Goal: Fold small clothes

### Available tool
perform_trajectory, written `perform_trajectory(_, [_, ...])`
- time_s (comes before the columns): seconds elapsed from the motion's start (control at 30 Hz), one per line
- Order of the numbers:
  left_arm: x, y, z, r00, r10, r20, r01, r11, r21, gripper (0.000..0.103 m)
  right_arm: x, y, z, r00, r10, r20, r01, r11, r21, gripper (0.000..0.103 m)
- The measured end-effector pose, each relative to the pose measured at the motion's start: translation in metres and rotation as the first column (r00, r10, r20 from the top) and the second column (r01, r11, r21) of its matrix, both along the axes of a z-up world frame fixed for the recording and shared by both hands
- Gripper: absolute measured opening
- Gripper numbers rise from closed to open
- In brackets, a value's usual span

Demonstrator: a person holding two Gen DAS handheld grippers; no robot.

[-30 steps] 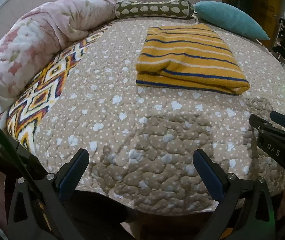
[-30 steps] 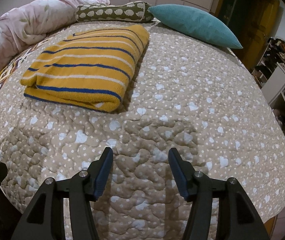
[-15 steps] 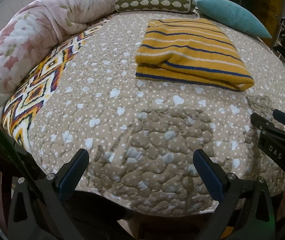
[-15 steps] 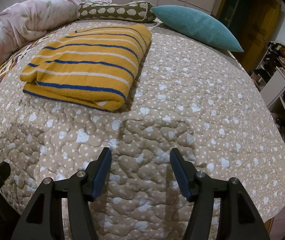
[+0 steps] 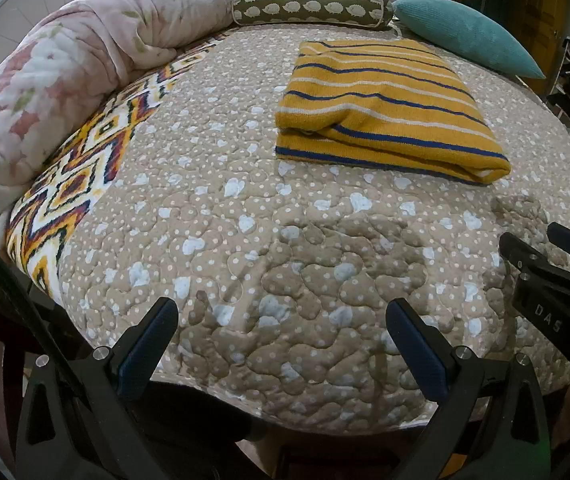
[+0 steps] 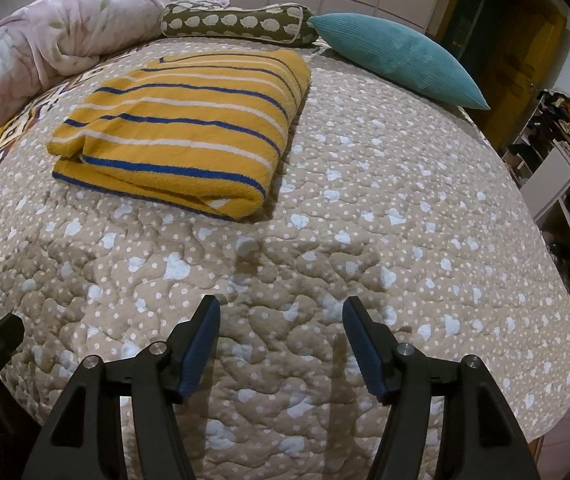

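Left wrist view: folded striped garment (image 5: 385,108) lies on bedspread (image 5: 245,220).

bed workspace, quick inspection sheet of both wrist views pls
surface: beige quilted bedspread with white hearts and dots
job's things: yellow striped garment, folded, lying flat
clutter: pink floral blanket, patterned bolster, teal cushion along the far edge
grippers: left hand-held gripper open, empty; right hand-held gripper open, empty
cables: black cable beside left hand-held gripper
surroundings: shelves with clocks at the right
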State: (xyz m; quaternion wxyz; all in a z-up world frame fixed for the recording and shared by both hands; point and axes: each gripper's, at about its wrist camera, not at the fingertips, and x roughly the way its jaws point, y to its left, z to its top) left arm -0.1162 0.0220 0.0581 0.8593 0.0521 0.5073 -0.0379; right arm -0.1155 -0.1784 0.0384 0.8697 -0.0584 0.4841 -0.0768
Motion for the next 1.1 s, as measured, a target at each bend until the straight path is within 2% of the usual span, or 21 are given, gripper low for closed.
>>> perform_trajectory(1.1, [0.0003, 0.0041, -0.0070, 1.000, 0.003, -0.023, -0.003, 1.000, -0.016, 0.103, -0.0010, 0.0063, -0.0019, 1.000, 0.008, -0.007, -0.008, 1.000, -0.019, 0.072])
